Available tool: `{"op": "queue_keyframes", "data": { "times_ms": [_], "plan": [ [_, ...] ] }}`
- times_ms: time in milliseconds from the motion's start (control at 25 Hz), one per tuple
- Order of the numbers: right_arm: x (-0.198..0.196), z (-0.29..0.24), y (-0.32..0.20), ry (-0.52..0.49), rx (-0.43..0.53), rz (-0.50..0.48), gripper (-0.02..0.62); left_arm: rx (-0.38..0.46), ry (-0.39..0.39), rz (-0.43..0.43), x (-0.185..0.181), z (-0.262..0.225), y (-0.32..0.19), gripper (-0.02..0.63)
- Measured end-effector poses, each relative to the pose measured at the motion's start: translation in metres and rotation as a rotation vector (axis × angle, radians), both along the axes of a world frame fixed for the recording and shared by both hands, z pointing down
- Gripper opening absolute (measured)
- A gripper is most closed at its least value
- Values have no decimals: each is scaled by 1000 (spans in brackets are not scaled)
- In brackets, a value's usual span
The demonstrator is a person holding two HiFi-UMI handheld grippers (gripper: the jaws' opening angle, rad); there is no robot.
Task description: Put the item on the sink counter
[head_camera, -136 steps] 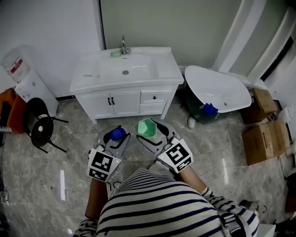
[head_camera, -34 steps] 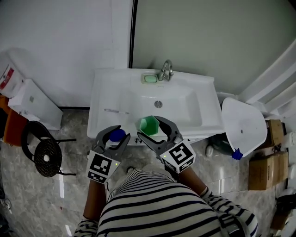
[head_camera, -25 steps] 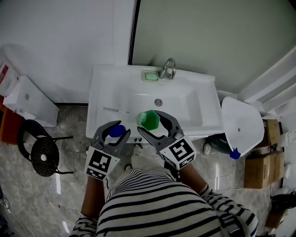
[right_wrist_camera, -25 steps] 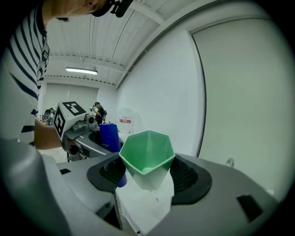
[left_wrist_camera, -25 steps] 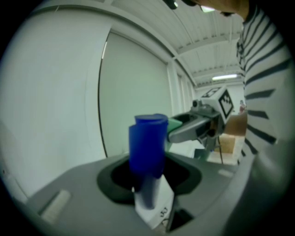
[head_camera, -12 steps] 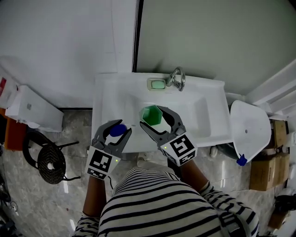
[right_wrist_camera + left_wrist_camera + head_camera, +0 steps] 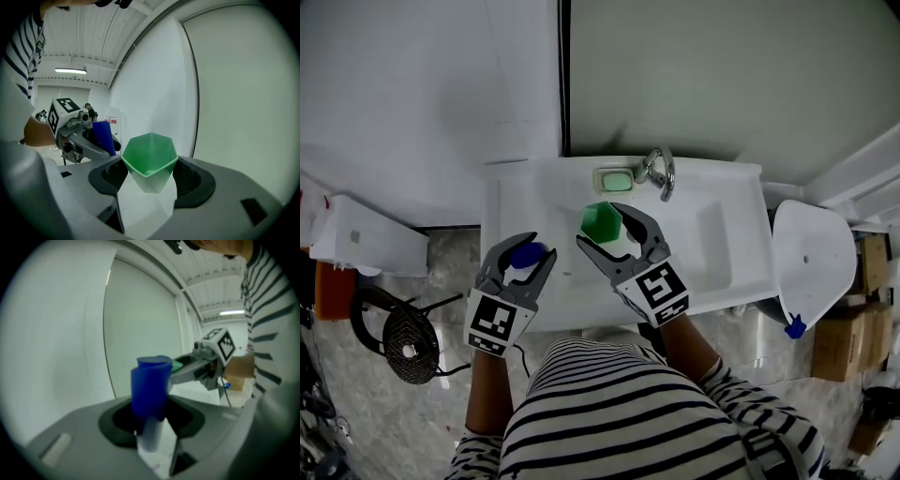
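The white sink counter lies below both grippers in the head view. My left gripper is shut on a white bottle with a blue cap and hovers over the counter's left part, near the front edge. To its right, my right gripper is shut on a green hexagonal cup, upright with its mouth open, above the left edge of the basin. Each gripper view shows the other gripper beside it: the right gripper and the left gripper.
A chrome faucet and a soap dish with green soap sit at the counter's back. A white tub and cardboard boxes stand on the right. A black stool and a white unit stand on the left.
The person has stepped up to the sink. Both grippers have moved forward from over the floor to over the counter, each still holding its item.
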State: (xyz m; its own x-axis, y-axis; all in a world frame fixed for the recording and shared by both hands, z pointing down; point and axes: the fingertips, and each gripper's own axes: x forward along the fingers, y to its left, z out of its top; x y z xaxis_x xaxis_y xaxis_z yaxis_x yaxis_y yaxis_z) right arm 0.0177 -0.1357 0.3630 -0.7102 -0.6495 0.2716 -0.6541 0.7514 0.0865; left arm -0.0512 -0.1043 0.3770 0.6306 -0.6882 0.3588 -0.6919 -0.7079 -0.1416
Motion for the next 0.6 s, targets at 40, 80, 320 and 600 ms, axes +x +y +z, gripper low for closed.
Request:
{"op": "queue_keyframes", "data": {
  "times_ms": [40,80,320,600],
  "plan": [
    [1,0,-2,-2,-3,1,298,-1,-3,-3,0,0,-3,163],
    [3,1,-5,-2,-6,1,298,-1,-5,-5,1,0,-6,163],
    [9,12,-28,1,-24,16,298,-13,-23,1,3,8,-35,163],
    [8,23,-45,14,-40,67,298,-15,-8,57,6,12,-57,163]
  ]
}}
